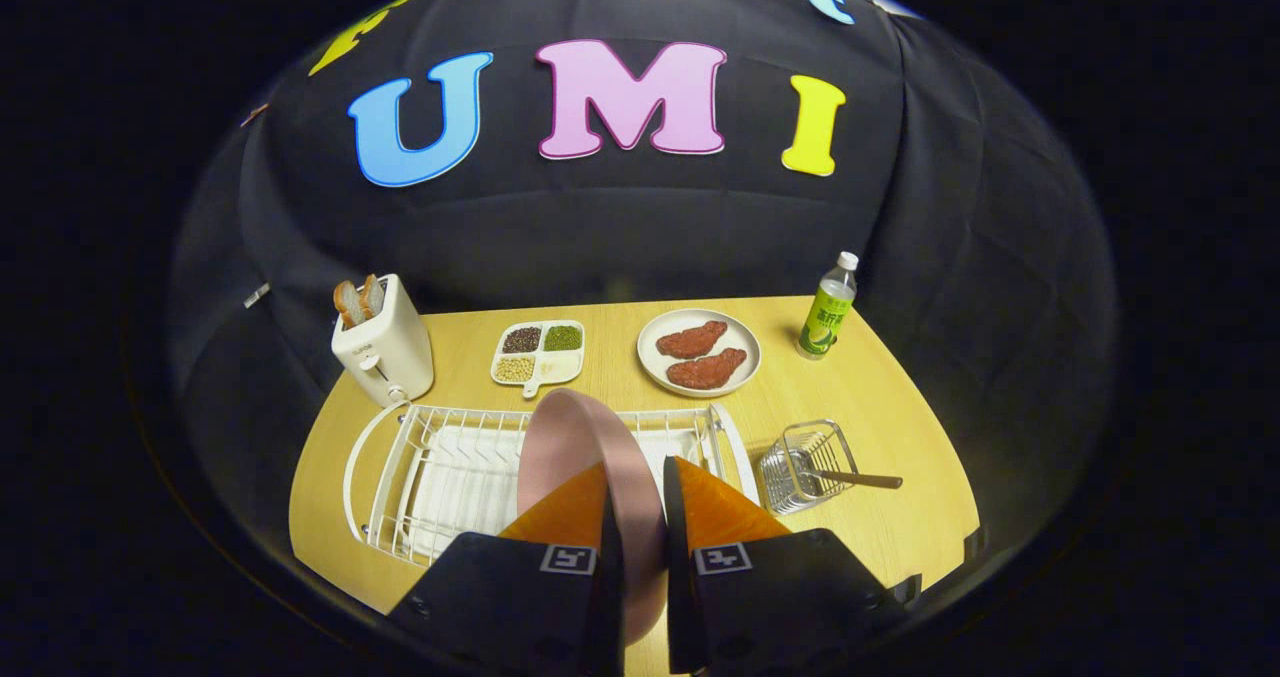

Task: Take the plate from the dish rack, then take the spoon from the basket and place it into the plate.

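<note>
Upper left of table (pixel 880 397): white toaster (pixel 385 349) with bread slices. Lower left to centre: white dish rack (pixel 440 472). Behind it, sectioned tray (pixel 538 354) of beans. Centre: pink plate (pixel 585 447) on edge, pinched between both fingers of the gripper (pixel 637 482), over the rack. Right of centre, white plate with two red pieces (pixel 699 352). Right: wire basket (pixel 805 465) with spoon (pixel 850 478) handle sticking out right. Upper right: green-label bottle (pixel 828 307).

The gripper (pixel 637 502) clamps the pink plate (pixel 575 437) upright between both fingers, above the white dish rack (pixel 440 462); right of it, a spoon (pixel 855 478) leans in the wire basket (pixel 805 462).
</note>
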{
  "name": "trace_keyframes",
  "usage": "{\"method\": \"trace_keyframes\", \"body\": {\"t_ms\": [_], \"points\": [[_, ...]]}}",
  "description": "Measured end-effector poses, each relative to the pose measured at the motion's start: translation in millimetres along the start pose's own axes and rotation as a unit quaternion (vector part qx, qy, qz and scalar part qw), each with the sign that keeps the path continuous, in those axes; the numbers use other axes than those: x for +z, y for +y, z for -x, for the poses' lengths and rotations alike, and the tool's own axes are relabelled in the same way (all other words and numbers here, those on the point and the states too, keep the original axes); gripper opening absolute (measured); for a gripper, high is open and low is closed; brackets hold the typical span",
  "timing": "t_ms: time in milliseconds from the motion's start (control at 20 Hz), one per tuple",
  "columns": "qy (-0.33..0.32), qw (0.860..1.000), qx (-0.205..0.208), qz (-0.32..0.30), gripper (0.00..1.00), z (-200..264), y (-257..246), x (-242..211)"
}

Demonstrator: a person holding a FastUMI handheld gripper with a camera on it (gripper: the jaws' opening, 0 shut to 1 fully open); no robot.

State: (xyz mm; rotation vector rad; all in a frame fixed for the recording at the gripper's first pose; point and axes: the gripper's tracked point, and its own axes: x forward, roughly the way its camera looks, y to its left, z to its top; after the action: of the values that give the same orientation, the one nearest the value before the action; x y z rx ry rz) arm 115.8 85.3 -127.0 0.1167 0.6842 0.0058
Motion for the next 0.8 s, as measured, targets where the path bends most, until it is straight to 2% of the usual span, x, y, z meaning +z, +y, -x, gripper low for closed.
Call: {"method": "trace_keyframes", "body": {"t_ms": [200,350,600,800], "points": [[0.021,0.997,0.042,-0.053,0.21,42.6,-41.0,-34.8],[0.052,0.994,0.066,-0.069,0.21,63.1,-65.2,-71.8],[0.133,0.974,0.147,-0.111,0.21,75.9,-68.1,-148.2],[0.174,0.96,0.186,-0.118,0.21,65.4,-65.5,-192.7]]}}
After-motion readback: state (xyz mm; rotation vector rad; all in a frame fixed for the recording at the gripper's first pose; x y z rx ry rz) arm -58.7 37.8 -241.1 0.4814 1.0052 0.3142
